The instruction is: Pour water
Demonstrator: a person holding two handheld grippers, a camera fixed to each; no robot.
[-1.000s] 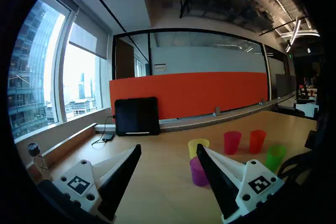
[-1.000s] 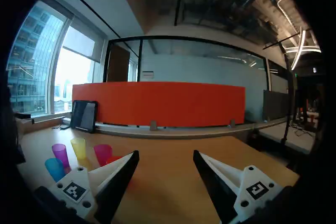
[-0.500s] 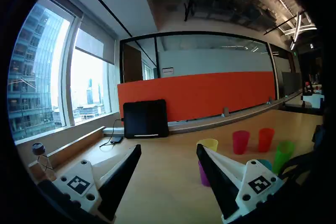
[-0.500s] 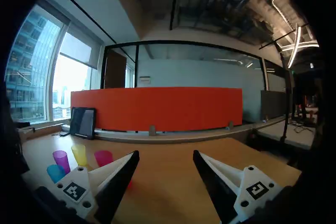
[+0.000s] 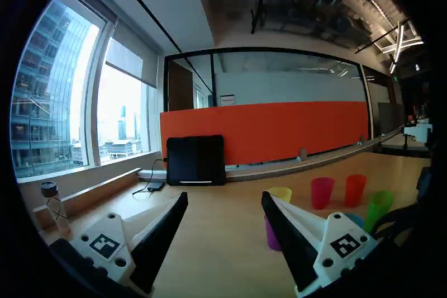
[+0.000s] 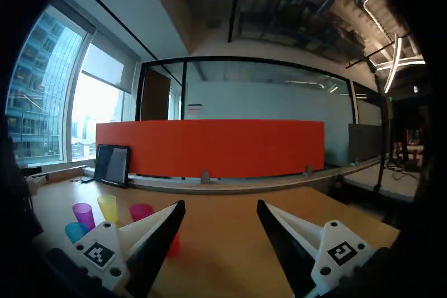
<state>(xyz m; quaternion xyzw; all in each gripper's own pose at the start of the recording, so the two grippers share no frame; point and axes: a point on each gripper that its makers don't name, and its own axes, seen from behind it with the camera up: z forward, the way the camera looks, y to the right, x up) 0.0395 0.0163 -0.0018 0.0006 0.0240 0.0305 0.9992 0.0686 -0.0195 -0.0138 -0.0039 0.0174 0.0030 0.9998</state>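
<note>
The left gripper [image 5: 223,197], fingers apart and empty, has the purple cup [image 5: 271,237] half hidden behind one finger. The right gripper [image 6: 220,204], likewise spread and empty, sees the plastic cups [image 6: 108,208] on the desk [image 6: 223,242] to its left. I'd judge it best to centre one cup between the fingers before closing.

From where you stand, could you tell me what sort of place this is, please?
Most likely an open-plan office: a long wooden desk with an orange divider, a glass-walled room behind, and tall windows facing city towers.
</note>
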